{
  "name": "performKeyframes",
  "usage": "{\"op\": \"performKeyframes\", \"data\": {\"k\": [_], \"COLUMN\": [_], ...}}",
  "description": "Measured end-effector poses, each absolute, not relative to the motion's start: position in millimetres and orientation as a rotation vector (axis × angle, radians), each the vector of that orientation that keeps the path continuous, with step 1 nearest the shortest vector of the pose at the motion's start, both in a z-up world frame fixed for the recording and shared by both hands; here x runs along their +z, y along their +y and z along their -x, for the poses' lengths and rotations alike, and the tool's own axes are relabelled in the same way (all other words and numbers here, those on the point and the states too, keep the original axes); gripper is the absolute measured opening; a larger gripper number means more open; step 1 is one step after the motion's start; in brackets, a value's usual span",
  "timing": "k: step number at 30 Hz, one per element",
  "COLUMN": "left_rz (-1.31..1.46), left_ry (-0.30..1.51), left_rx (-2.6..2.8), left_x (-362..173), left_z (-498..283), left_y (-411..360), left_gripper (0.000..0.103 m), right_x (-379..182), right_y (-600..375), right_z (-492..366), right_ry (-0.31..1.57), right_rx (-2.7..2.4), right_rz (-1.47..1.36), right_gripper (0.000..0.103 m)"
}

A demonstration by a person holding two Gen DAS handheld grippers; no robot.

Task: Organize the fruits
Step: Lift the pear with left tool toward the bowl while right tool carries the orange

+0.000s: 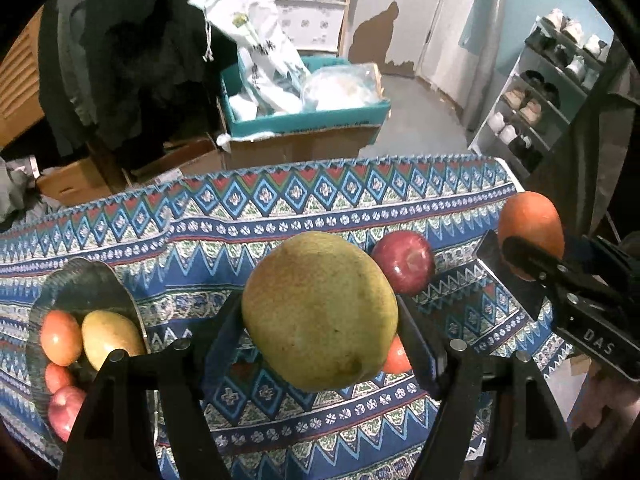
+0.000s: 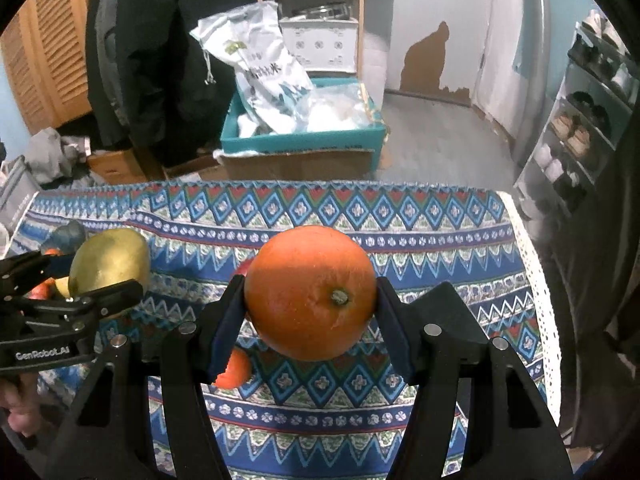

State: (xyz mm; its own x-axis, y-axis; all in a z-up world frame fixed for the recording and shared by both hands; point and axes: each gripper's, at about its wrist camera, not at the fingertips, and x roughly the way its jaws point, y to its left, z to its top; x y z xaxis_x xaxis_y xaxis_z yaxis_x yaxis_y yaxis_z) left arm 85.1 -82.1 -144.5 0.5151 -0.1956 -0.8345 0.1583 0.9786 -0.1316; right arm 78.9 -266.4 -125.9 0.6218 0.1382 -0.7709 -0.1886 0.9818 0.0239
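My left gripper (image 1: 320,312) clamps a pear (image 1: 320,310), hiding most of a small orange fruit (image 1: 396,356); my right gripper (image 2: 310,296) clamps an orange (image 2: 311,292), lower centre.

Green-yellow pear (image 1: 320,310) and orange (image 2: 311,292) held aloft; red apple (image 1: 403,263) on cloth.

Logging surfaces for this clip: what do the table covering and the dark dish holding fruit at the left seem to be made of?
Table covering: looks like woven or printed cloth, matte; it folds and ripples, and a lace-like white trim edges its right side. Dark dish: grey-black with a finely ribbed rim and a dull sheen, possibly plastic or glazed ceramic; the look leaves it open.
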Motion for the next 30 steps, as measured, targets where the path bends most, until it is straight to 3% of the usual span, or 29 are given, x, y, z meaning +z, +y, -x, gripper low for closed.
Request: {"op": "performKeyframes", "data": {"k": [30], "left_rz": [0.040], "left_ry": [0.783], "left_rx": [-0.211], "left_x": [-63.6], "left_z": [-29.7], "left_y": [-44.6], "left_gripper": [0.076], "right_x": [-52.4], "right_y": [-224.0], "right_z": [-43.7], "right_ry": [0.696], "right_rx": [0.310], "right_rz": [0.091], "right_gripper": [0.063]}}
